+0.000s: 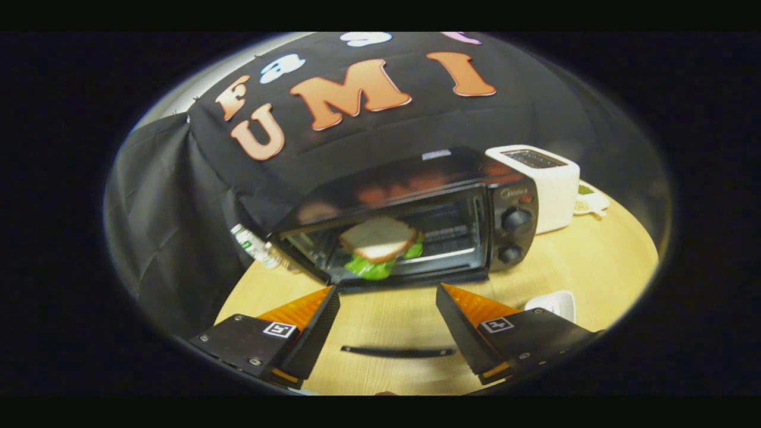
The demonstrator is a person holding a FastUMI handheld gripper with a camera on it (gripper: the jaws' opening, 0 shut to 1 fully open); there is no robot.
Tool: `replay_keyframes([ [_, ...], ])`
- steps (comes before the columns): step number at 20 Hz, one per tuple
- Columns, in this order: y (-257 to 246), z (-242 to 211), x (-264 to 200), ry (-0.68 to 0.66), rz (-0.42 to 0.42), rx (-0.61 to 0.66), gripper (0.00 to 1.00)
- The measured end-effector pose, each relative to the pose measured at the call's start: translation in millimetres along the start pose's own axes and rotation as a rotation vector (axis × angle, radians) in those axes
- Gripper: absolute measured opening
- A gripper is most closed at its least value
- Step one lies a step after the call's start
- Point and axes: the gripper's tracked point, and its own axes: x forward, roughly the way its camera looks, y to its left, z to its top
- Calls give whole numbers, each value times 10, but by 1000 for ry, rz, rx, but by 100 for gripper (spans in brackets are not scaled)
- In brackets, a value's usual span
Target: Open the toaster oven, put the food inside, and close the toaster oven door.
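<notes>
A black toaster oven (416, 178) stands on the round wooden table (594, 261) with its door folded down flat toward me. The door's dark handle bar (398, 352) lies low between my fingers. A sandwich (379, 239) of white bread with green lettuce sticking out beneath it sits on the rack inside the oven's left half, just past the opening. My gripper (387, 290) is open, fingers wide apart over the lowered door, tips just short of the oven's front edge. Nothing is between them.
A white pop-up toaster (550, 184) stands right beside the oven, with a small plate (591, 205) behind it. A white dish (556, 303) sits by my right finger. A plastic bottle (255, 245) lies at the oven's left, against the black cloth wall.
</notes>
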Motion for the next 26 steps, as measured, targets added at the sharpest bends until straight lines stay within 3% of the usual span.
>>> replay_keyframes([
  [8,-59,-1001,-328,227,-10,-86,97],
  [16,-199,-1459,47,387,-82,-96,96],
  [22,-154,-1327,113,371,-93,-93,97],
  [26,7,-878,62,243,-58,-133,97],
])
